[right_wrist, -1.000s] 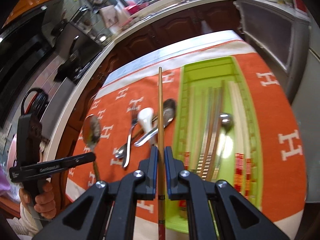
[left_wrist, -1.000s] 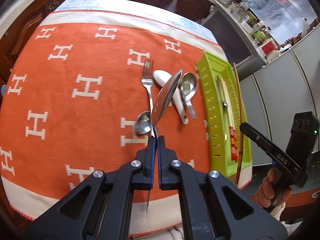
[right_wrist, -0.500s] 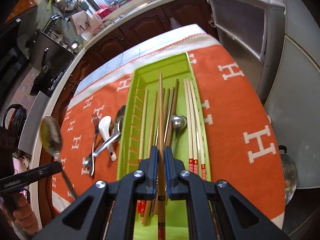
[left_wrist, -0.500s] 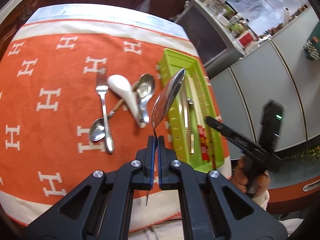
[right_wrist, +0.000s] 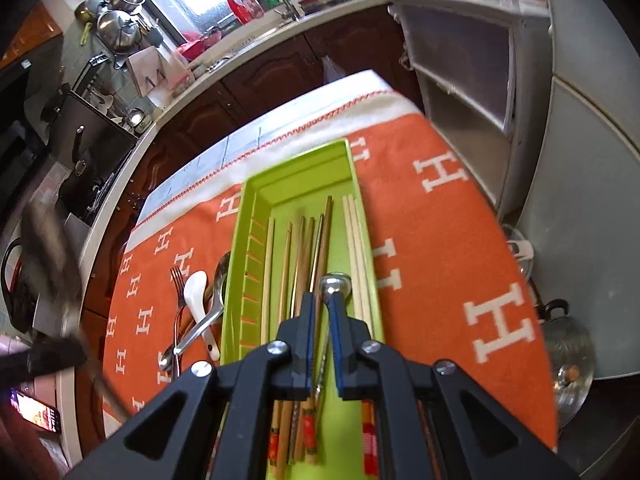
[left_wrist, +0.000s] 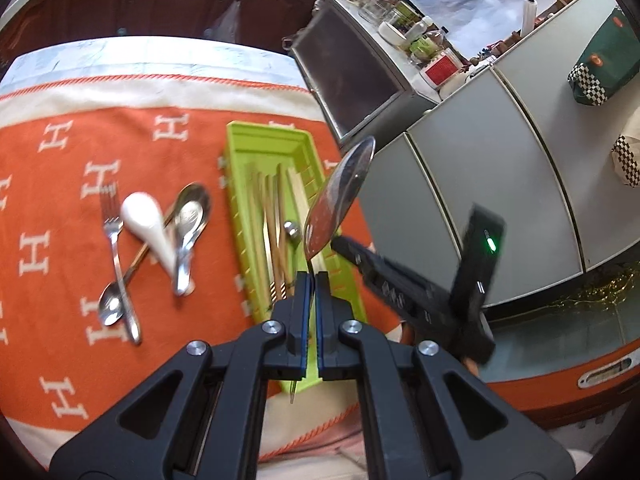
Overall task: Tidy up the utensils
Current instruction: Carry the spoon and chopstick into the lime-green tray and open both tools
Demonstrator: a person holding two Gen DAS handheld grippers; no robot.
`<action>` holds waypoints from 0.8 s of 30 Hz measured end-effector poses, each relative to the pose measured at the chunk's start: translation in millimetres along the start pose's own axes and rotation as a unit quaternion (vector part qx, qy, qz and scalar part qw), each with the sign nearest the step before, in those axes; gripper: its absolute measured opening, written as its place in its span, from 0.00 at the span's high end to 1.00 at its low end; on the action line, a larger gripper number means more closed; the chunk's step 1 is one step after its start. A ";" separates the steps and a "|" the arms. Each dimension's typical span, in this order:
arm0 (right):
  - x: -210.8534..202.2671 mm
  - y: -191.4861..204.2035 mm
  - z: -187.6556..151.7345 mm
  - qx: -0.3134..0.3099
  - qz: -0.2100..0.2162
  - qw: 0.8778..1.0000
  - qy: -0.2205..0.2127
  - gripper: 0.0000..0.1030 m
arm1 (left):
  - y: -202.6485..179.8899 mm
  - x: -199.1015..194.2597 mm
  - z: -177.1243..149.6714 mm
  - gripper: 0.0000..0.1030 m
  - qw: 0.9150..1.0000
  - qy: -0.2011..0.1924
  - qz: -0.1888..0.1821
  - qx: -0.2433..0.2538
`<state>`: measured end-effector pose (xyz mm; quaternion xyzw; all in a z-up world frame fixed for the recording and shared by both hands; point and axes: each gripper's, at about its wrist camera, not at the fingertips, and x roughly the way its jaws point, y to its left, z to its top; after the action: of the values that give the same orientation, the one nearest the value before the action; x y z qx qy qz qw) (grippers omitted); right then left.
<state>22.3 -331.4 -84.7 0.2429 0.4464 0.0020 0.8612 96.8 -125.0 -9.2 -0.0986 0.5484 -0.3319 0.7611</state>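
- Gripping a metal spoon (left_wrist: pixel 339 196) by its handle, your left gripper (left_wrist: pixel 311 280) holds it bowl-up above the near end of the green tray (left_wrist: pixel 269 136).
- Left view only: your right gripper (left_wrist: pixel 348 245) appears as a blurred dark bar beside the spoon's bowl; its jaws cannot be read there.
- Right view only: the right gripper (right_wrist: pixel 320 304) hangs over the tray (right_wrist: pixel 296 172) with a narrow gap between its fingers and nothing clamped; chopsticks (right_wrist: pixel 356 248) and a small spoon (right_wrist: pixel 335 283) lie in the tray below.
- Both views: a fork (left_wrist: pixel 116 256), a white spoon (left_wrist: pixel 150 226) and more metal spoons (left_wrist: pixel 188 224) lie on the orange cloth (left_wrist: pixel 60 272), left of the tray.
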 end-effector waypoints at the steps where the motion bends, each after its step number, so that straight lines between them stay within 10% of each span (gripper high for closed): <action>1: -4.5 -1.8 -0.8 0.001 -0.001 1.000 -0.003 0.93 | -4.0 4.7 5.5 1.00 1.000 0.000 0.001 0.002; 14: -35.0 -25.0 -7.2 0.020 -0.013 0.999 -0.030 0.93 | 6.8 95.4 35.0 1.00 0.996 0.049 0.077 -0.013; 24: -27.4 -10.2 -10.2 0.005 0.000 1.000 -0.018 0.93 | 13.8 72.7 17.9 1.00 0.994 0.036 0.100 0.004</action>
<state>-4.2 -342.2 -72.8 0.2473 0.4305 -0.0050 0.8680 131.3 -162.9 -65.4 -0.0287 0.5815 -0.2597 0.7704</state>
